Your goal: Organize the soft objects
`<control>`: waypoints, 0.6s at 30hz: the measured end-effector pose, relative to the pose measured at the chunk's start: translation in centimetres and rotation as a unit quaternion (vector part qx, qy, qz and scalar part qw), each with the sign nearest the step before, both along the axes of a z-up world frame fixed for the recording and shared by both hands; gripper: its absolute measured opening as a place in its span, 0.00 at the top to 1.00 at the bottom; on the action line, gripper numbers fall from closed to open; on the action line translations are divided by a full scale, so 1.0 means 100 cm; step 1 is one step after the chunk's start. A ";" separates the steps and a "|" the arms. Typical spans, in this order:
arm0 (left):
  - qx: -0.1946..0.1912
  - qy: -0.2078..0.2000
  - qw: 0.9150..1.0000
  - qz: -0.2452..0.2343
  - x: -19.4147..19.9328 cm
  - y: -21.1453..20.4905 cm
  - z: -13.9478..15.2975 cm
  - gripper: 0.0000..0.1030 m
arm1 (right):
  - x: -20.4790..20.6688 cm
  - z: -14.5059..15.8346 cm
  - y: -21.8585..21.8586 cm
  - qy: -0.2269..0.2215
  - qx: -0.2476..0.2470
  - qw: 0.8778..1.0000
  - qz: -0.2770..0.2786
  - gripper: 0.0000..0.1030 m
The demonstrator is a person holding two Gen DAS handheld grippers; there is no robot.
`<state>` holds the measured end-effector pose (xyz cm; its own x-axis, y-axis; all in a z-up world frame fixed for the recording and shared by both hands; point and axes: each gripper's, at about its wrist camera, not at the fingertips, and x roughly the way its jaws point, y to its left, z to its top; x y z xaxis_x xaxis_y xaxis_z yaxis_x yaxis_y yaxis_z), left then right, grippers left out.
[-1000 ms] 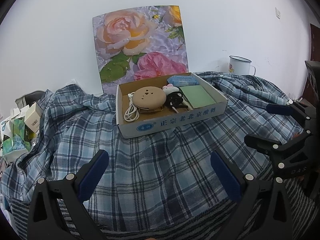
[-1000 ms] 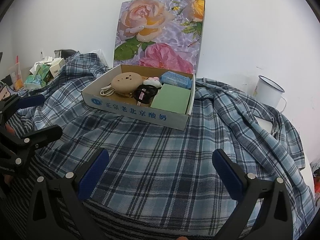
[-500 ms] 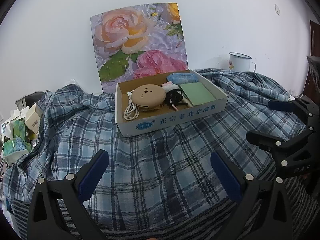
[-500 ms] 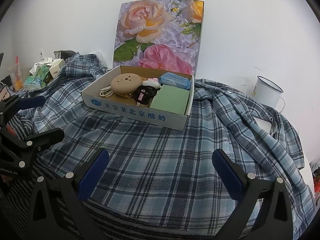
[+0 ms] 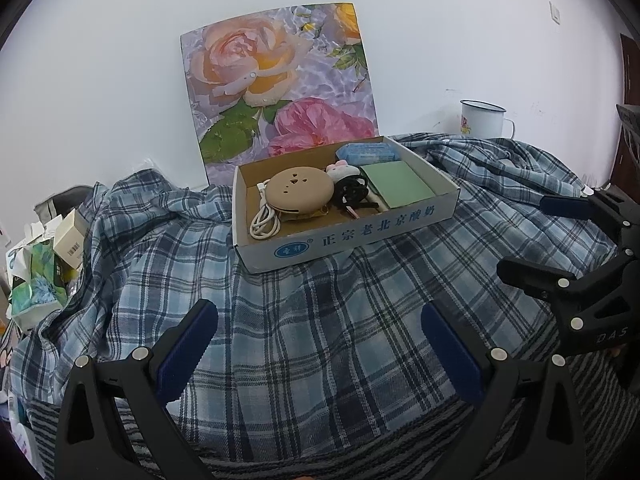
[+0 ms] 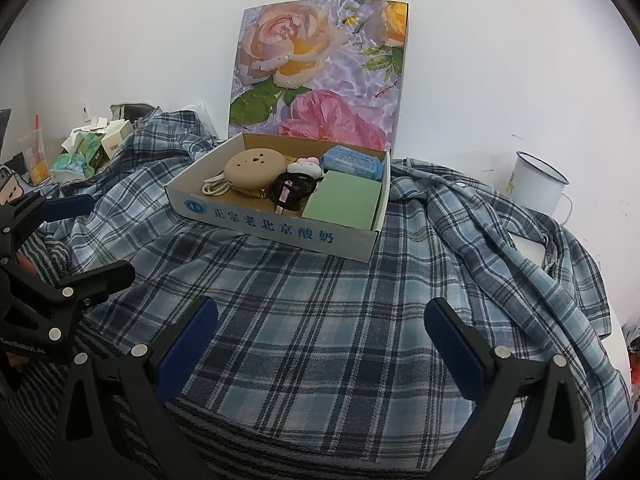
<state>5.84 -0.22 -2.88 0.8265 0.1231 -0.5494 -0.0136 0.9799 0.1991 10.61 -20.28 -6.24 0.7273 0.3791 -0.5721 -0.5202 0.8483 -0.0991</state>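
The left gripper (image 5: 320,344) and the right gripper (image 6: 322,344) both hung above the blue-and-white plaid flannel shirt (image 5: 320,320), each with its blue-padded jaws spread wide and nothing held between them. The shirt, judged to be the soft object to be organised, lay spread and rumpled over the table, with a grey striped cloth (image 6: 280,436) showing under its near edge. A shallow white cardboard box with blue printed lettering (image 5: 360,236) rested directly on the shirt, just in front of a floral rose-print panel (image 5: 276,84) standing against the wall. The box held a round tan silicone pouch (image 5: 300,190), a coiled white cable (image 5: 264,222), a green rectangular pad (image 5: 400,186) and a pale blue tissue pack (image 5: 368,152). The principal hazard was judged to be the box: any pull on the fabric would drag it along or tip it, spilling the loose contents. A white enamel mug (image 6: 538,184) stood at the far right, touching or just beside a fold of the shirt; tension on that sleeve could topple it. At the far left the shirt ran up against small cartons and green tissue packets (image 5: 36,284), which could likewise be displaced. A grip taken too deep risked catching the striped cloth together with the shirt. Because the two grippers were near each other, converging on one edge could bring their fingers into contact.
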 end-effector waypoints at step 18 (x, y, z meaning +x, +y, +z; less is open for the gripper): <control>-0.001 0.002 1.000 0.000 0.001 0.000 -0.001 0.00 | 0.000 -0.001 -0.001 0.006 0.001 1.000 0.001 0.00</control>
<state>5.95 -0.27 -2.94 0.8242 0.1225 -0.5529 -0.0137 0.9803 0.1969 10.64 -20.34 -6.32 0.7201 0.3816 -0.5796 -0.5226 0.8477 -0.0912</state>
